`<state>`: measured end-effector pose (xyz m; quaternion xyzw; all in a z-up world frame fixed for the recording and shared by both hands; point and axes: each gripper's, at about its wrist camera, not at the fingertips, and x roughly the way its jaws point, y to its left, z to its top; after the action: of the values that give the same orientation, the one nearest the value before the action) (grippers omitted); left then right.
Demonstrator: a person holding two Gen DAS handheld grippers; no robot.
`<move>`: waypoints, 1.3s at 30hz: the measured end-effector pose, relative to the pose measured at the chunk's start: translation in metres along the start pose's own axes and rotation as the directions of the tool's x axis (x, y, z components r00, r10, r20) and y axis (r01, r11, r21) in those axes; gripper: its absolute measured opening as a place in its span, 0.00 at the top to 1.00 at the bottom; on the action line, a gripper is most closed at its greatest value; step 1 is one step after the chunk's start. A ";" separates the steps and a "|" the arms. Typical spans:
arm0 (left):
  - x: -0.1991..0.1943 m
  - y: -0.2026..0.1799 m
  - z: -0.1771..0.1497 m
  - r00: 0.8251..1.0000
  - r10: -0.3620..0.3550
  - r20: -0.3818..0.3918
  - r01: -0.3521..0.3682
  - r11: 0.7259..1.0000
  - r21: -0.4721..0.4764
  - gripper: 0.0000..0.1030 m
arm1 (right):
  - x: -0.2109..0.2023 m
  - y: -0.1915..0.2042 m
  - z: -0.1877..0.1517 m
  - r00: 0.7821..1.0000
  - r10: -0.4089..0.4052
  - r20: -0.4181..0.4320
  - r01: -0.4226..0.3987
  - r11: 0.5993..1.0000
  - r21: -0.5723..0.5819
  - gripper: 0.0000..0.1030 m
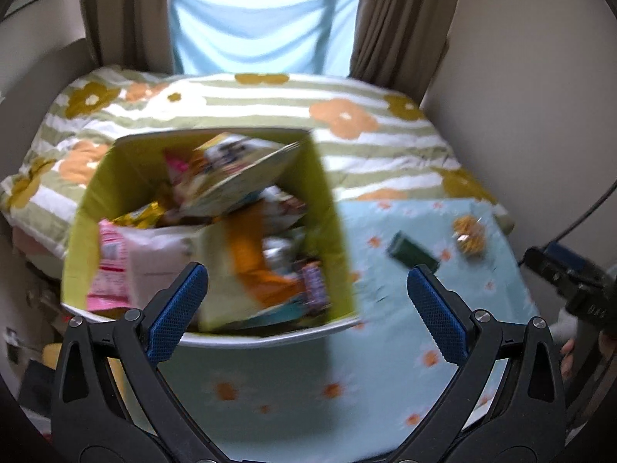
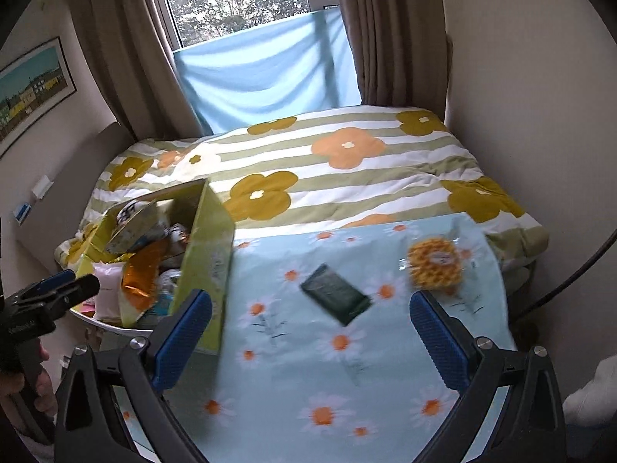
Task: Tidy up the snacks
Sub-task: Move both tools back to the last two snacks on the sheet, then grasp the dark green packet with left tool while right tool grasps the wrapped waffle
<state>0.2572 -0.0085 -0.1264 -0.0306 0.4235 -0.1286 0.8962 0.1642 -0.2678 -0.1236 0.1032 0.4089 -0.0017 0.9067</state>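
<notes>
Both grippers hang over a table covered in a pale blue daisy-print cloth [image 2: 347, 386], pushed up against a bed with a striped, flowered quilt [image 2: 308, 162].

The left gripper [image 1: 307, 293] has its blue-padded fingers [image 1: 177, 308] spread wide, with nothing between them. Just beyond and slightly left of its fingertips stands a yellow-green box [image 1: 331, 208] crammed with snack packets, blurred in this view; a pink-and-white packet [image 1: 112, 266] leans at its left side and an orange wrapper [image 1: 250, 262] shows near the middle.

The right gripper [image 2: 310, 316] is likewise wide open and holds nothing. A dark green packet [image 2: 334, 300] lies flat on the cloth, just ahead of the gap between the fingers and a little nearer the right one. A round yellow snack in clear wrap [image 2: 435, 266] lies further back, just past the right fingertip [image 2: 432, 320]. The two loose snacks lie near each other but apart. The box sits beside the left fingertip [image 2: 185, 328] of this gripper, at the table's left edge, well apart from both loose snacks.

A blue sheet [image 2: 262, 81] hangs across the window between brown curtains [image 2: 123, 38].
</notes>
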 end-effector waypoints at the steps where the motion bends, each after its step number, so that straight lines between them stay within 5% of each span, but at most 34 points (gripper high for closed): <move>1: 0.001 -0.013 0.001 1.000 -0.006 0.007 0.006 1.000 -0.001 0.00 | -0.002 -0.014 0.002 1.000 0.002 0.004 -0.002 1.000 -0.001 0.01; 8: 0.032 -0.095 -0.002 1.000 -0.006 -0.015 0.006 1.000 -0.008 0.00 | 0.000 -0.077 0.013 1.000 0.002 -0.025 -0.003 0.999 -0.040 0.01; 16: 0.100 -0.160 -0.018 0.989 0.003 -0.145 -0.012 0.998 -0.063 0.00 | 0.026 -0.135 0.019 0.997 -0.005 -0.078 0.005 1.000 -0.003 0.01; 30: 0.211 -0.175 -0.025 0.957 0.027 -0.290 -0.060 0.993 -0.105 0.00 | 0.100 -0.170 0.024 0.979 -0.015 -0.202 0.025 0.999 0.047 0.01; 39: 0.269 -0.177 -0.025 0.937 0.113 -0.332 -0.137 0.989 -0.051 0.00 | 0.153 -0.173 0.026 0.962 -0.043 -0.271 0.050 0.999 0.019 0.01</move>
<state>0.3650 -0.2473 -0.3156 -0.0146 0.5721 -0.0589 0.8179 0.2703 -0.4297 -0.2528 0.1044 0.5309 -0.0140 0.8409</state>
